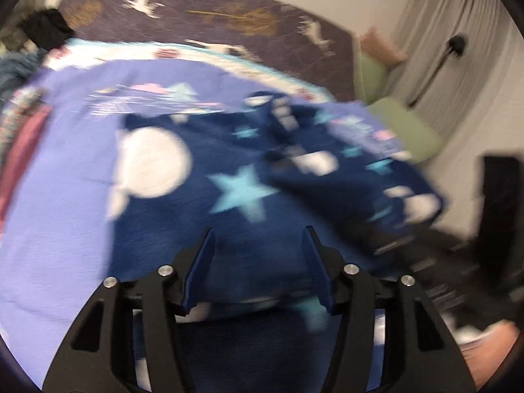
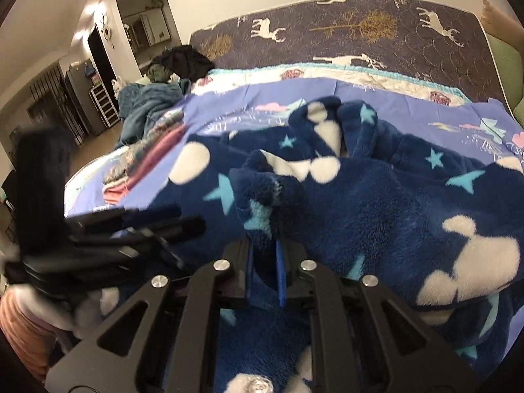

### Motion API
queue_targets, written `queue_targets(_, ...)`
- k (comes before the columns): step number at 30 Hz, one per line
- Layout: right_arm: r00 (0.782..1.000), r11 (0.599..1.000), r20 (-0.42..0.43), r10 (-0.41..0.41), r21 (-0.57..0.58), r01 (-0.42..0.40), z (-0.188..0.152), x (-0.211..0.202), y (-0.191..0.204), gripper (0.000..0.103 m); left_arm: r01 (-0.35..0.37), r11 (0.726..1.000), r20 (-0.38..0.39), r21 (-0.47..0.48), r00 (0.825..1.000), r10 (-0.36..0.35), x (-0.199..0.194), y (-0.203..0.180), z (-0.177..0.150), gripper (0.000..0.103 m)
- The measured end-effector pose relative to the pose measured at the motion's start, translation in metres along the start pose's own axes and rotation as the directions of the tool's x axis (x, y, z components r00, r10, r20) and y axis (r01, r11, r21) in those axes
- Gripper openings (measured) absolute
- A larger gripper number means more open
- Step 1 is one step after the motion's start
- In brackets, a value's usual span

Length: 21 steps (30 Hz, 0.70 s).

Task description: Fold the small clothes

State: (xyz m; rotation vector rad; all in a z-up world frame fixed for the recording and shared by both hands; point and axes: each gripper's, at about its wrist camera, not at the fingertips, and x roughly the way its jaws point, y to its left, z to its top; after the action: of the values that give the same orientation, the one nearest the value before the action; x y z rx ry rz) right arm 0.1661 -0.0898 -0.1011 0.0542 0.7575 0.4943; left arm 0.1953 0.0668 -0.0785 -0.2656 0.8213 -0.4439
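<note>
A dark blue fleece garment (image 2: 360, 216) with white blobs and light blue stars lies spread on a lavender sheet (image 2: 262, 98) on the bed. It also shows, blurred, in the left wrist view (image 1: 235, 190). My right gripper (image 2: 265, 245) is shut on a bunched fold of the fleece garment and lifts it a little. My left gripper (image 1: 258, 239) is open, its blue fingers (image 1: 204, 262) just above the garment's near edge. It shows blurred at the left of the right wrist view (image 2: 131, 229).
A stack of folded clothes (image 2: 144, 163) lies at the sheet's left edge. A teal blanket (image 2: 147, 108) and dark clothes (image 2: 183, 62) lie further back. A deer-print mattress (image 2: 360, 32) lies beyond, a green cushion (image 1: 406, 127) to the right.
</note>
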Motion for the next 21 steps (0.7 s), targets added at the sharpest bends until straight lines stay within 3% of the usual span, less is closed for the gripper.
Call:
queue_targets(3,1.000,1.000,0.000,0.003,0.013,-0.003,-0.004,0.006,-0.004,0.013,0.117,0.992,-0.044,-0.052,0.992,-0.120,0.013,-0.010,0.010,0.068)
queue_targets(7,1.000,1.000,0.010,-0.014,-0.020,0.014,-0.005,0.007,0.000,0.013,0.183,0.974,-0.077,-0.131,0.978,-0.194,0.033,-0.014,0.020,0.070)
queue_targets(10,1.000,0.999,0.012,-0.018,-0.046,0.019,-0.005,0.008,0.004,0.013,0.177,0.957,-0.094,-0.228,0.975,-0.202,0.055,-0.007,0.026,0.070)
queue_targets(11,1.000,0.998,0.012,-0.019,-0.053,0.019,-0.006,0.008,0.005,0.013,0.180,0.948,-0.101,-0.262,0.972,-0.213,0.061,-0.005,0.027,0.062)
queue_targets(12,1.000,0.998,0.011,-0.019,-0.058,0.020,-0.006,0.008,0.006,0.013,0.210,0.931,-0.103,-0.299,0.963,-0.250,0.068,-0.003,0.026,0.028)
queue_targets(13,1.000,0.998,0.005,-0.026,-0.063,0.026,-0.007,0.008,0.005,0.014,0.233,0.921,-0.108,-0.313,0.954,-0.279,0.072,-0.003,0.026,0.016)
queue_targets(17,0.999,0.997,0.047,-0.016,-0.076,0.019,-0.006,-0.017,-0.003,0.019,0.252,0.937,-0.050,-0.242,0.961,-0.272,0.047,-0.016,0.040,0.015)
queue_targets(21,0.998,0.999,0.064,-0.007,-0.044,0.010,-0.010,-0.052,-0.035,0.021,0.261,0.959,0.094,-0.109,0.963,-0.251,-0.019,-0.032,0.069,0.015)
